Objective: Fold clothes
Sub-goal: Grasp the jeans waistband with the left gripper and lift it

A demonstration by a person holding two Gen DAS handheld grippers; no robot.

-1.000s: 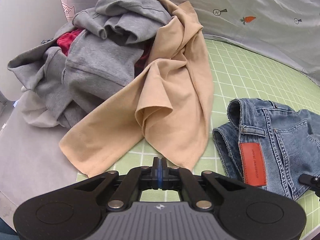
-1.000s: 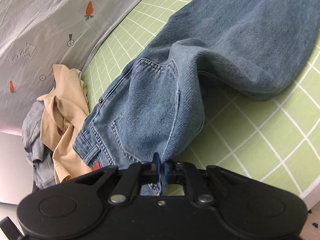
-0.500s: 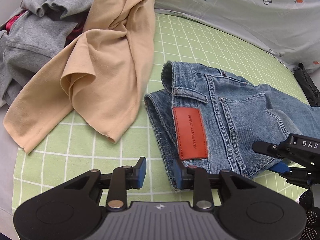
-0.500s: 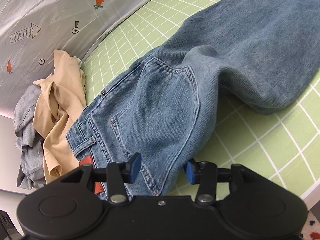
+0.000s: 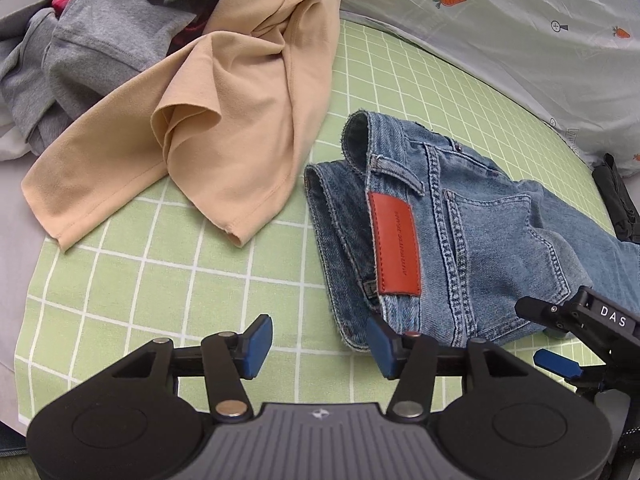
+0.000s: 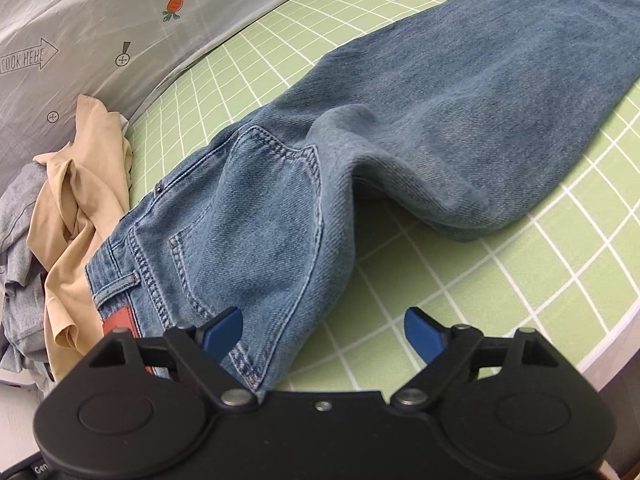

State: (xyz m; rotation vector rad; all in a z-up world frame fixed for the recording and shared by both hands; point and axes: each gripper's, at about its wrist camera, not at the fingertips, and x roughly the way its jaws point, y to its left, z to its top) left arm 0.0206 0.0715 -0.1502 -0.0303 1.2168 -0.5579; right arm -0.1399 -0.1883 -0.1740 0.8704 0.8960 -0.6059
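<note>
from my left wrist, my left gripper (image 5: 320,340) has gone from pinched shut a second ago to jaws opening, nothing pressed between the blue pads; the corner of the folded blue denim jeans (image 5: 472,236) lies just past the right pad. a second ago the jeans sat off at the right edge; now their waistband and one orange leather patch (image 5: 394,248) fill the middle of the green checked mat (image 5: 160,272). one tan shirt (image 5: 224,120) sprawls beside them, apart, leaning on a grey crumpled heap (image 5: 88,40) with a bit of red showing. my right gripper (image 5: 560,360) pokes in at lower right.

from my right wrist, my right gripper (image 6: 322,332) was clamped on denim before; now its jaws are opening wide, the jeans' (image 6: 360,152) edge lying loose between them, unpinched. one pair of jeans, one tan shirt (image 6: 84,208), and a grey printed sheet (image 6: 100,20) behind.
</note>
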